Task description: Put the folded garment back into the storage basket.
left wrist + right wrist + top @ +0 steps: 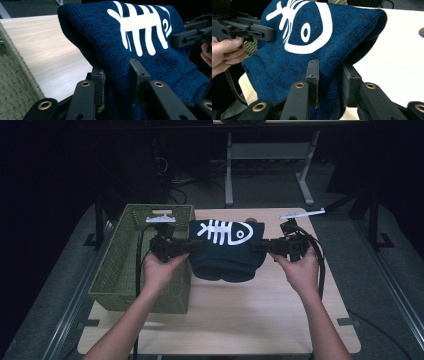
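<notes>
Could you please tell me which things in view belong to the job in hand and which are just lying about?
In the job:
- folded blue knit garment with a white fish-skeleton print, clamped at both sides
- left gripper
- right gripper
- green woven basket, beside the garment, likely its destination

Lying about:
- wooden table
- white desk legs behind
- cables on the floor

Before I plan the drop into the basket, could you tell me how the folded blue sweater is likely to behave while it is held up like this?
Probably floppy: the blue sweater sags in the middle between the left gripper and right gripper. Its thick knit, bunched between the jaws, likely resists slipping. It looks soft, not fragile, and should slump into the green basket.
</notes>
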Action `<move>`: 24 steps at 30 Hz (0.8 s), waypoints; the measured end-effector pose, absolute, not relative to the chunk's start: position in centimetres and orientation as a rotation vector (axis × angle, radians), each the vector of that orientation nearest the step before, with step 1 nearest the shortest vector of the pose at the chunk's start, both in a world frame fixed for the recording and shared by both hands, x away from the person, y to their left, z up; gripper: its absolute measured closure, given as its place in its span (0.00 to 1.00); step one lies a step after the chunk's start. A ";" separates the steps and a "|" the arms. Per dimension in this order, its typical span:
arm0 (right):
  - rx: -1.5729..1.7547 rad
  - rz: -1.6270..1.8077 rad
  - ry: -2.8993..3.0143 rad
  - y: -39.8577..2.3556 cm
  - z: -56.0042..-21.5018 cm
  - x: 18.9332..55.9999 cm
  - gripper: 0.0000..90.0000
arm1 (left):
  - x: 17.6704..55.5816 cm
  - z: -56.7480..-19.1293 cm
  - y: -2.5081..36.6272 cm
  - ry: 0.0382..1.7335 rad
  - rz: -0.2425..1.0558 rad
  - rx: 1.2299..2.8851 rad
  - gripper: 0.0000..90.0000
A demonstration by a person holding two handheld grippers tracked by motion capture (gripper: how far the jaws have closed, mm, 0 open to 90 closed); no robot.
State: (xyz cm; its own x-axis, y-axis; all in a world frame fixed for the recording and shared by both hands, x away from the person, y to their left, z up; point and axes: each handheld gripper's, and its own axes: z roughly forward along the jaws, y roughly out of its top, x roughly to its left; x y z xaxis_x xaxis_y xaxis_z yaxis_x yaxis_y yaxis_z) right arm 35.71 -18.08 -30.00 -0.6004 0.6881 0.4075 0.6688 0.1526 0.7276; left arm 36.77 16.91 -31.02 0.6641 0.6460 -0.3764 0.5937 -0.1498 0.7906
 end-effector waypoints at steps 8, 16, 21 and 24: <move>1.370 1.479 2.387 -16.6 -29.5 36.1 0.79 | 36.5 -30.5 18.2 1.001 0.084 1.817 0.77; 1.355 1.489 2.393 -15.4 -29.2 36.5 0.79 | 36.3 -29.8 19.6 0.992 0.096 1.816 0.77; 1.351 1.483 2.408 -14.5 -29.2 36.9 0.79 | 36.3 -29.7 20.4 1.012 0.101 1.817 0.77; 1.345 1.480 2.415 -13.9 -29.0 37.1 0.79 | 36.3 -29.6 21.0 1.021 0.108 1.812 0.77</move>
State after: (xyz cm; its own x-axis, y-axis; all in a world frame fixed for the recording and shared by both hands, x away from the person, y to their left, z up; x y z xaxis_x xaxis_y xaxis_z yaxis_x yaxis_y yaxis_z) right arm 37.10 -13.88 -29.03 -0.6320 0.6638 0.3999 0.6576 0.1865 0.7299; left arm 36.33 20.96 -29.61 0.6380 0.6808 -0.3599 0.5902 -0.1320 0.7964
